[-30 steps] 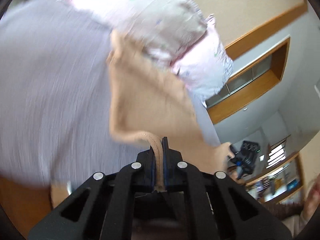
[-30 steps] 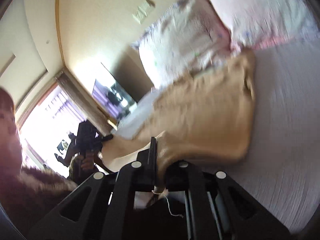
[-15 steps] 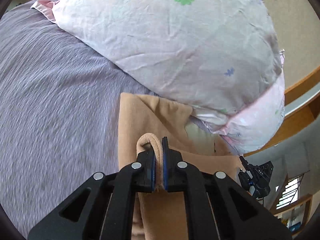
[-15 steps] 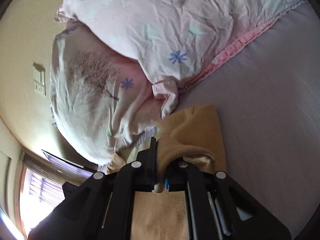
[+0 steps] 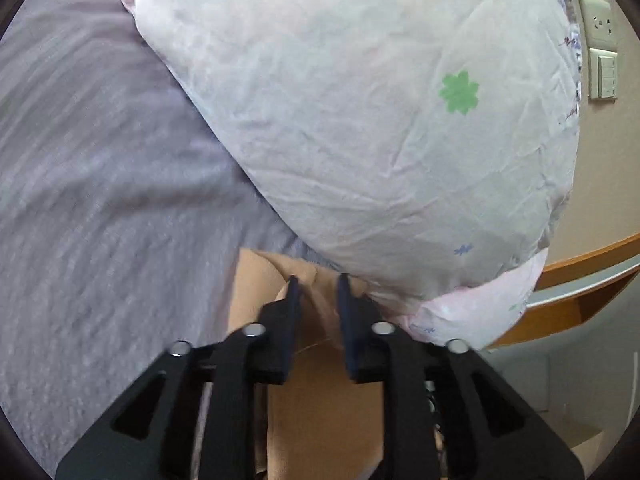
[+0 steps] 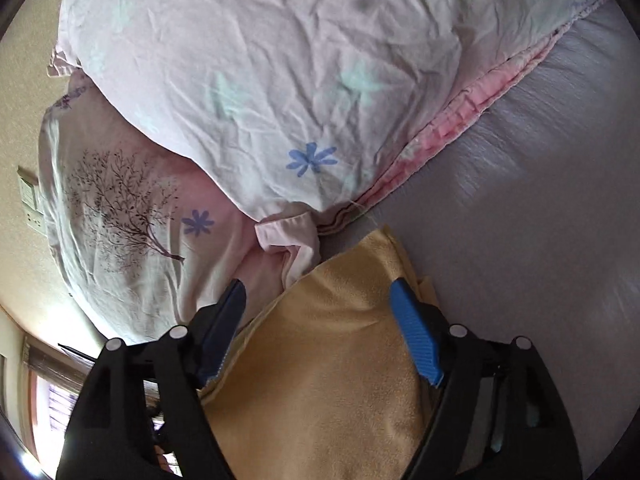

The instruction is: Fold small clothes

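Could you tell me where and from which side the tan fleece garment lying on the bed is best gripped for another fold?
I would pinch the tan fleece garment at its far corner, which lies flat on the grey-lilac bedsheet. Come from the sheet side, since the crumpled floral pillow crowds the other edge. Both the right gripper and left gripper are open above it.

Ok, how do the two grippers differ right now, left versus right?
The right gripper is spread wide across the tan garment; the left gripper shows a narrower gap. The right fingers show blue pads, the left look dark. Shared: both are open, gripping nothing, over the garment beside the pillow.
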Motion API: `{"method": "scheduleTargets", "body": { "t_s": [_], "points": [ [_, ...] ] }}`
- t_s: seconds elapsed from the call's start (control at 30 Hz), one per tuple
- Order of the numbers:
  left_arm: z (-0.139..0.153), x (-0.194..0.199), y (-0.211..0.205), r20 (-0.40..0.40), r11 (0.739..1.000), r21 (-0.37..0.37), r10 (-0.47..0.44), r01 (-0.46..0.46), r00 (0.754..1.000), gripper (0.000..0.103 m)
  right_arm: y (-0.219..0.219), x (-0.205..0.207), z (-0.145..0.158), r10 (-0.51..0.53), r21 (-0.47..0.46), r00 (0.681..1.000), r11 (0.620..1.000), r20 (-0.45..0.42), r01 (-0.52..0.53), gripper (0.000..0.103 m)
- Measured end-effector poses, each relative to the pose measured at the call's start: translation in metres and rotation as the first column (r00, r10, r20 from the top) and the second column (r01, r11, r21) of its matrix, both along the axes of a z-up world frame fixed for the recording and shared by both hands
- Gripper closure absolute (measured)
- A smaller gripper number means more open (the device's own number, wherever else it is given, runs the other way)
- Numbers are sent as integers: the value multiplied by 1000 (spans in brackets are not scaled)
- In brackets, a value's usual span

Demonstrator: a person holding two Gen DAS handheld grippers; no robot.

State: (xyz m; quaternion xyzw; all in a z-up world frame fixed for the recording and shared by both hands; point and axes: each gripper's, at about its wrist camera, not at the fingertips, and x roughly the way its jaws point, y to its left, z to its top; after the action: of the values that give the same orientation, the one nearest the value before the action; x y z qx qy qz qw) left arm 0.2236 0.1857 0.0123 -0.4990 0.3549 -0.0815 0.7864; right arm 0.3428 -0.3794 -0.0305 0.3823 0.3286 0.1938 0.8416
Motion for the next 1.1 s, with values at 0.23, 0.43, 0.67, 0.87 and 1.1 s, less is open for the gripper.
{"method": "scheduleTargets", "body": {
  "t_s": [0.23,0.43,0.67,0.87,1.1],
  "points": [
    [16,-53,-5,-11,985,155,-72,73,997,24,-1,-57,43,30,-116,990,993,135,-14,17],
    [-5,-78,-49,-94,943,202,-252,266,963,27,0,-100,48,125,-137,979,985,163,-103,13],
    [-7,-66,-62,-103,937,249,-225,244,969,39,0,-126,45,163,-140,971,980,177,-139,12],
    [-12,-57,-62,-120,974,122,-178,193,977,84,-12,-141,49,171,-142,963,979,210,-143,11],
    [79,-42,-134,90,962,90,-267,259,959,84,-42,-165,59,133,-132,947,986,292,-98,10]
  ]
}}
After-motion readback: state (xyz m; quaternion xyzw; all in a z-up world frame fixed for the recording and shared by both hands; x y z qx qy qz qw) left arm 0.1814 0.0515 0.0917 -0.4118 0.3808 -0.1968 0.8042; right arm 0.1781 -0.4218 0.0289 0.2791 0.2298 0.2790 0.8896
